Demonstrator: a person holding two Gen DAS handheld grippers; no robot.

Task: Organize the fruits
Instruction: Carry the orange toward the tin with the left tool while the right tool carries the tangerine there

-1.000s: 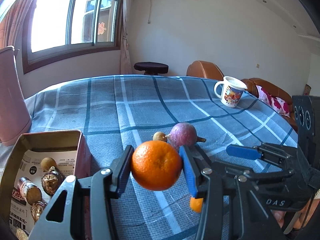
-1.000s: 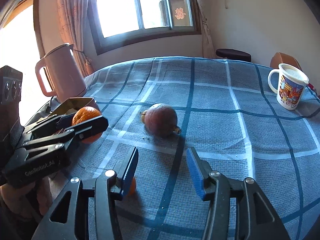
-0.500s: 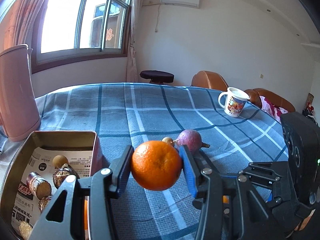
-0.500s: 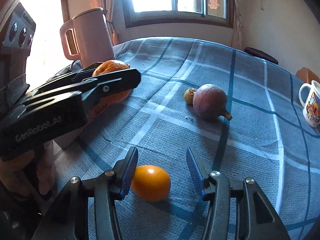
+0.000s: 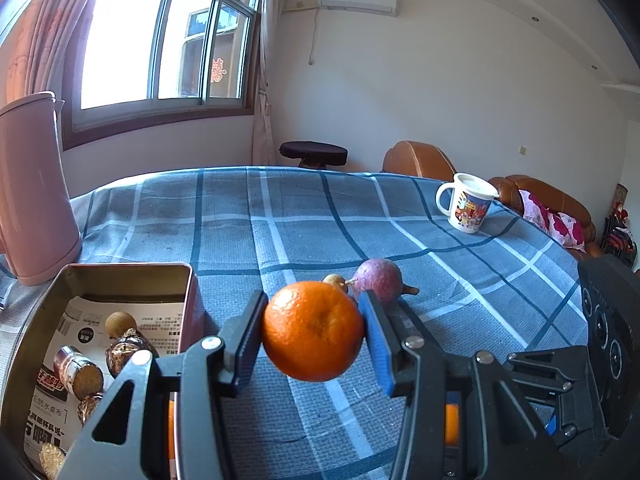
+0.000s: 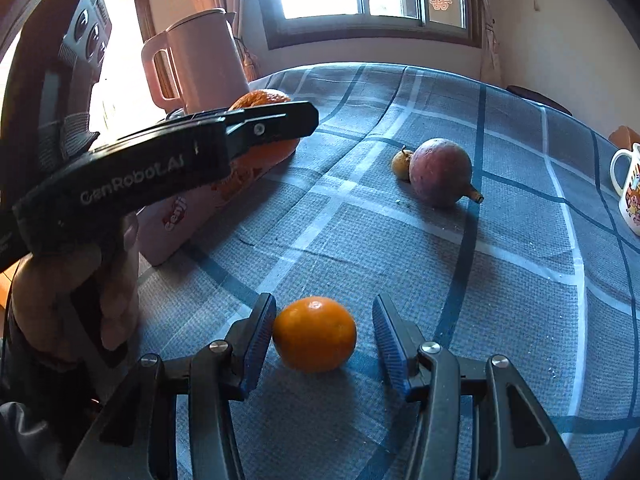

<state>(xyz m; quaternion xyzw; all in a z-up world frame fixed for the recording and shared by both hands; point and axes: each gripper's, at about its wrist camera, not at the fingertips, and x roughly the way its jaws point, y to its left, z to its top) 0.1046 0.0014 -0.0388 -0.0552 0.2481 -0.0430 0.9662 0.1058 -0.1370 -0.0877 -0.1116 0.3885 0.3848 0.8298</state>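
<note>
A: Now, left gripper (image 5: pixel 314 332): pads clamped on a tangerine (image 5: pixel 313 331), fruit held clear of the blue plaid tablecloth (image 5: pixel 280 216). Same grip as a second ago, no slack either side.

B: Agreed. Its view has swung, though. More of the metal tin (image 5: pixel 120 276) shows at lower left than before, along with the pink kettle (image 5: pixel 34 196) behind it. Tin holds a small brownish fruit and foil-wrapped pieces on printed paper.

A: Right gripper (image 6: pixel 324 336): jaws apart, straddling a second tangerine (image 6: pixel 315 334) that sits on the cloth. Left pad just beside the skin, possibly touching; clear gap at the right pad. Not squeezing.

B: That is the main change. A second ago that fruit was only a sliver behind the left finger; half a second ago it lay low between the fingers; now it sits squarely between the pads. Jaw spacing looks unchanged.

A: Farther out, the purple passion fruit (image 6: pixel 440 174) with the small yellow fruit (image 6: pixel 401 164) touching it, both on the cloth, same spot relative to the plaid lines.

B: Mug (image 5: pixel 466 208) at far right edge of the table, unmoved. From the right wrist view, a hand (image 6: pixel 76 296) grips the left tool's handle, near the tin's side.
</note>
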